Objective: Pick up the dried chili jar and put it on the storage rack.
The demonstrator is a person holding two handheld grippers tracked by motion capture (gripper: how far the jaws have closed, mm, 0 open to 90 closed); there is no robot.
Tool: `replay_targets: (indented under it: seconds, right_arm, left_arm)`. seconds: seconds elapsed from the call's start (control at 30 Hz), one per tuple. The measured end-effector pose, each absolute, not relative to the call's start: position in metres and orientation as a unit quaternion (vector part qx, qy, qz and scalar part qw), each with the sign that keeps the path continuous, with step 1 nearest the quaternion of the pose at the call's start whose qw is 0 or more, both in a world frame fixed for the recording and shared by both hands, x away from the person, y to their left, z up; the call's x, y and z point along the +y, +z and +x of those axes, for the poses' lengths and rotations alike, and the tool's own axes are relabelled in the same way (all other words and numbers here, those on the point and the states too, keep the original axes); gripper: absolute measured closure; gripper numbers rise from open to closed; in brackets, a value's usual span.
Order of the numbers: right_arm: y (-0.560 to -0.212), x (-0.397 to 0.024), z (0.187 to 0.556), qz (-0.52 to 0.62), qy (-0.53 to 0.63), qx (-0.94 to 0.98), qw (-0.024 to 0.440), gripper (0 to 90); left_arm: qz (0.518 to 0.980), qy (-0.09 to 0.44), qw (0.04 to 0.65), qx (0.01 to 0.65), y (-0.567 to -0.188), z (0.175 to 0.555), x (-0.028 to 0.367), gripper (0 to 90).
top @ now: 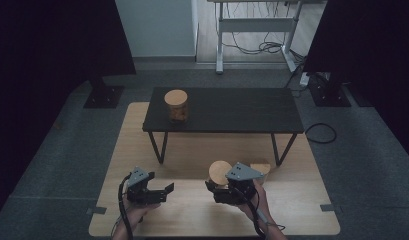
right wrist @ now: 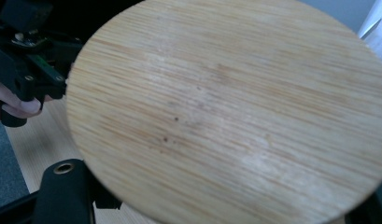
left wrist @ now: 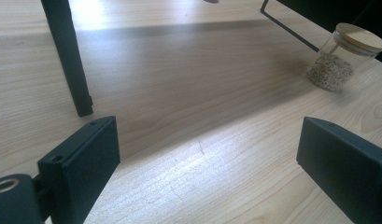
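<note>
Two grippers low in frame: your right gripper [top: 223, 190] clamped on wood-lidded jar [top: 220, 172], left gripper [top: 154, 192] jaws apart, empty.

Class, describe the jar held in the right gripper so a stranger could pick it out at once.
Start at the pale wooden board under the low black table, at its near edge. There the right gripper is shut on a jar with a round bamboo lid. Unlike the jar on the table and the jar behind, it is clamped, not free-standing.
</note>
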State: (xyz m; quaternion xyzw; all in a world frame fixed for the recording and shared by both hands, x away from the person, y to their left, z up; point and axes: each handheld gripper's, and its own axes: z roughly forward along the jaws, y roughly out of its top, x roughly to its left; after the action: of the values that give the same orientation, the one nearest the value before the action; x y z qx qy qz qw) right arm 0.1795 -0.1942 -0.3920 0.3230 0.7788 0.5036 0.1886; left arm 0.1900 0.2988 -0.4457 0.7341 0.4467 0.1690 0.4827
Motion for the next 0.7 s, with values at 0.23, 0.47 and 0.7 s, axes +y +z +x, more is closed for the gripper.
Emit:
replay_targets:
  seconds: [0.23,0.47,0.7]
  right_arm:
    - [-0.381,-0.194,0.183,0.314,0.504,0.781,0.191,24.8]
    - [-0.373,-0.195,0.189,0.315,0.502,0.782,0.189,24.9]
    - [-0.364,-0.196,0.191,0.317,0.503,0.78,0.194,24.9]
  left_arm:
    - [0.733,0.168,0.484,0.447,-0.446,0.19,0.299,5.6]
    - [0.732,0.167,0.488,0.445,-0.446,0.19,0.3,5.6]
    - [0.732,0.166,0.488,0.445,-0.447,0.19,0.301,5.6]
